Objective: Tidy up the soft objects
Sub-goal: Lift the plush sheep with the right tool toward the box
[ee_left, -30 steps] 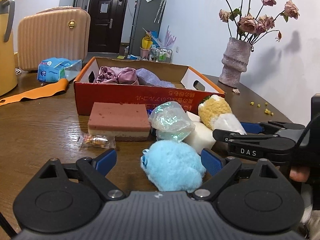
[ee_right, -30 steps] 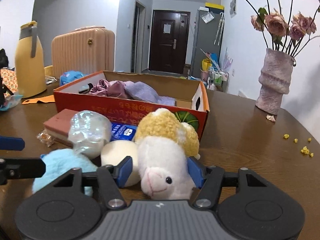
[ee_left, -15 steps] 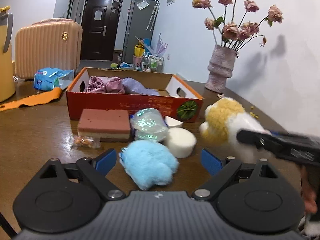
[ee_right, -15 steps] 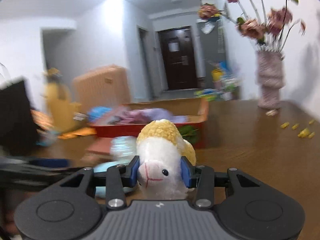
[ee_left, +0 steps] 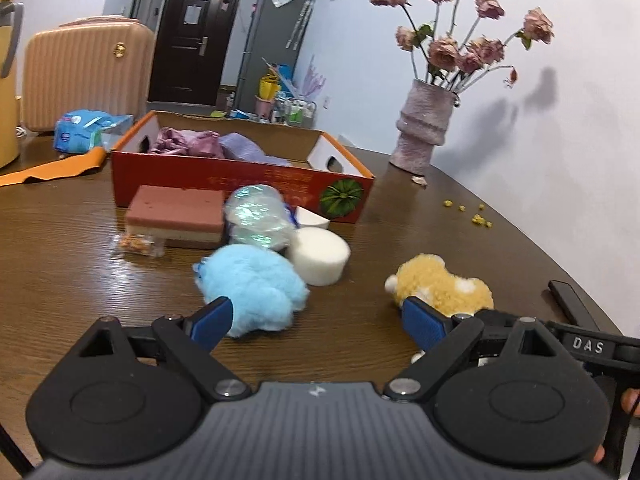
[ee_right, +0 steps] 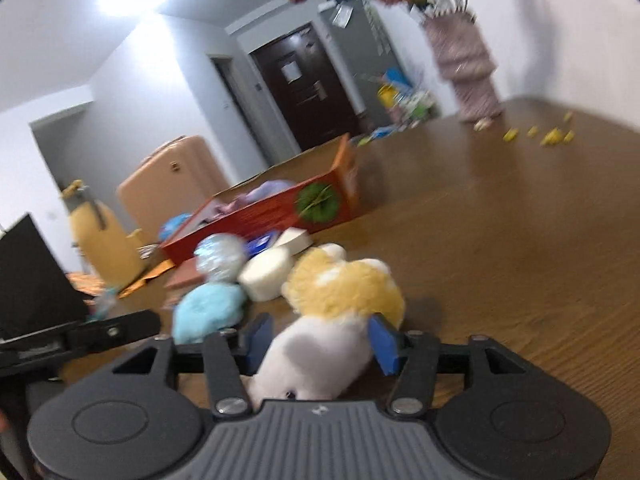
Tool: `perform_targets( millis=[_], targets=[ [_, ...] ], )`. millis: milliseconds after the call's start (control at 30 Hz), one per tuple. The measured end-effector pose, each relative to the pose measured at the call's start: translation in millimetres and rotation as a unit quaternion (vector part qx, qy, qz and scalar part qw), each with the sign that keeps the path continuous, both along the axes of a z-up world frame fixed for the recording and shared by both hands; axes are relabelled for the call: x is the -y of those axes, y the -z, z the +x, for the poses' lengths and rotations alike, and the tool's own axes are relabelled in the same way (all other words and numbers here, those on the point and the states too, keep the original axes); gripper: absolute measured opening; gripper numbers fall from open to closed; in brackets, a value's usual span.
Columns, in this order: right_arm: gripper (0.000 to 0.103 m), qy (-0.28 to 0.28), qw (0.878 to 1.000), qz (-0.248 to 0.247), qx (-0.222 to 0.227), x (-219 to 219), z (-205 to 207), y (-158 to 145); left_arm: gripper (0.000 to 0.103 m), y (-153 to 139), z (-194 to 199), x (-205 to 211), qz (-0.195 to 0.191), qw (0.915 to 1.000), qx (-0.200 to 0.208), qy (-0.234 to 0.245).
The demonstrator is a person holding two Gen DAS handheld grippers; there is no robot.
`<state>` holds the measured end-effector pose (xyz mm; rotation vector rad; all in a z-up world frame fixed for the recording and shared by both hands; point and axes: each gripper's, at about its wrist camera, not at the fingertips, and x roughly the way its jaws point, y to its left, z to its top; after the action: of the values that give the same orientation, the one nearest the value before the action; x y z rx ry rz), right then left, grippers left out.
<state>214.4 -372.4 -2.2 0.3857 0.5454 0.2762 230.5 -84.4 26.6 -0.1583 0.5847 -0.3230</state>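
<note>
The yellow-and-white plush sheep (ee_right: 340, 312) lies on the brown wooden table (ee_right: 520, 240), tipped over with its white face toward the camera and its yellow woolly back pointing away, and it sits right between the blue pads of the right gripper (ee_right: 320, 338). Those jaws are opening at this moment; the right-hand pad looks to stand just off the plush's flank while the left-hand one is at its edge, though the blur makes contact hard to judge. From the other side the same sheep shows as a yellow tuft (ee_left: 440, 288) just beyond the right gripper's black frame, well to the right of the rest of the pile. The left gripper (ee_left: 318, 322) has its fingers spread wide with nothing between them; the fluffy blue plush (ee_left: 252, 284) lies on the table just past the left blue pad, nearer that pad than the other, and not clamped. Touching the blue plush's far side are a round white sponge (ee_left: 318, 256) and a crinkly iridescent bundle (ee_left: 256, 216), with a pink-and-cream sponge block (ee_left: 176, 216) to their left. Behind them stands the open red cardboard box (ee_left: 240, 184) with purple cloths (ee_left: 208, 144) inside. A vase of dried roses (ee_left: 426, 128) stands farther back near the wall.
</note>
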Motion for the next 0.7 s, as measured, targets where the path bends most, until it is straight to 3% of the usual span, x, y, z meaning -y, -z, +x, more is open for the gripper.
perform_targets(
  millis=[200, 367, 467, 533, 700],
  targets=[
    [0.065, 0.012, 0.999, -0.037, 0.001, -16, 12, 4, 0.093, 7, 9, 12, 0.002, 0.9999, -0.009, 0.012],
    [0.064, 0.01, 0.996, -0.088, 0.011, -41, 24, 5, 0.093, 8, 11, 8, 0.003, 0.9999, -0.01, 0.005],
    [0.053, -0.053, 0.988, -0.143, 0.021, -61, 24, 5, 0.093, 7, 12, 2, 0.002, 1.0, -0.009, -0.001],
    [0.053, -0.102, 0.986, -0.134, 0.015, -64, 20, 3, 0.093, 8, 12, -1, -0.002, 0.9999, -0.01, 0.002],
    [0.053, -0.111, 0.985, -0.129, 0.012, -60, 12, 3, 0.089, 19, 19, 3, -0.024, 0.9991, -0.026, 0.025]
  ],
)
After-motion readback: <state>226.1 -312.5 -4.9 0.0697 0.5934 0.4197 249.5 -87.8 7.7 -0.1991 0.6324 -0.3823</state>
